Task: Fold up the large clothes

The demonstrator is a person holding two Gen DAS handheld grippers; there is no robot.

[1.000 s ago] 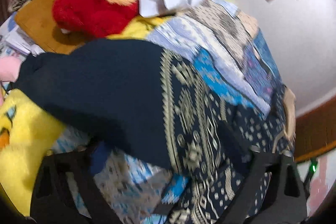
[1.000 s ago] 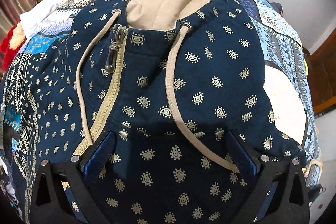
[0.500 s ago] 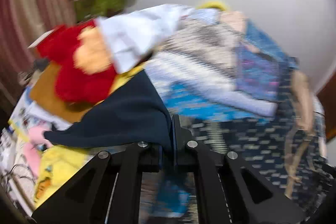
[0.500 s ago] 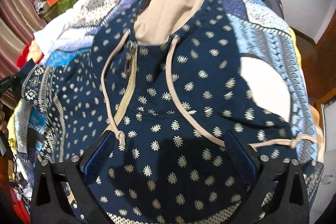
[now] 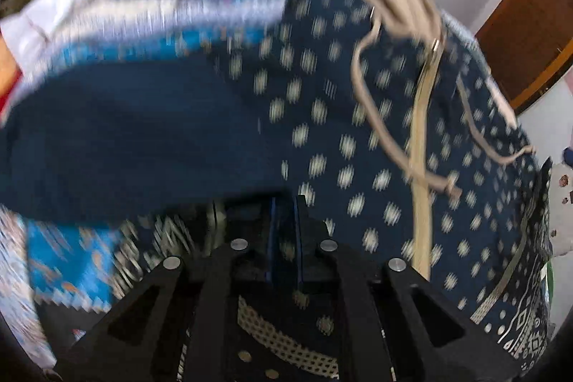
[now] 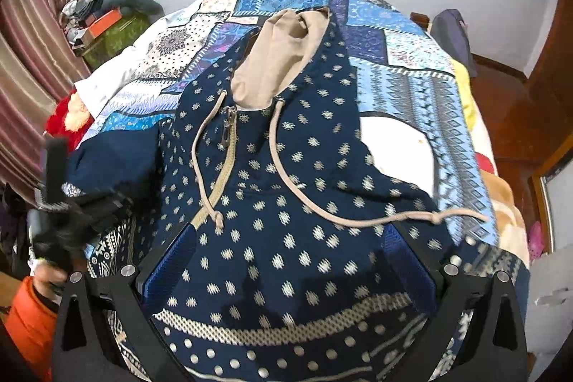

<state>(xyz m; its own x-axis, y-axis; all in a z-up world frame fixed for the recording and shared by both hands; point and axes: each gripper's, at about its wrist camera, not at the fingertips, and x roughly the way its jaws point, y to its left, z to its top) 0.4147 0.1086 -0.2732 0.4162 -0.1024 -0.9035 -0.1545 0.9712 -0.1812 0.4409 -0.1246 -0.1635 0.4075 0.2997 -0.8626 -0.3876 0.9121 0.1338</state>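
Note:
A navy hoodie [image 6: 304,167] with cream dots, a beige zip and a beige-lined hood [image 6: 283,59] lies face up on a patchwork bedspread [image 6: 412,88]. My left gripper [image 5: 284,206] is shut on the plain navy sleeve [image 5: 143,138], which is lifted and drawn across towards the hoodie's body [image 5: 340,131]. The right wrist view shows that left gripper [image 6: 77,206] as a dark blur at the hoodie's left edge, beside the raised sleeve [image 6: 114,163]. My right gripper [image 6: 286,256] hangs open above the hoodie's lower front, with nothing between its fingers.
A red plush toy [image 6: 61,120] and a white cloth [image 6: 96,85] lie at the bed's left edge. Boxes and clothes are piled [image 6: 104,20] at the back left by a curtain. A person's orange sleeve [image 6: 28,321] shows at lower left. Wooden floor [image 6: 508,117] lies to the right.
My left gripper went from open to shut on the sleeve, then swung it right over the hoodie. My right gripper rose away from the hoodie and stayed open.

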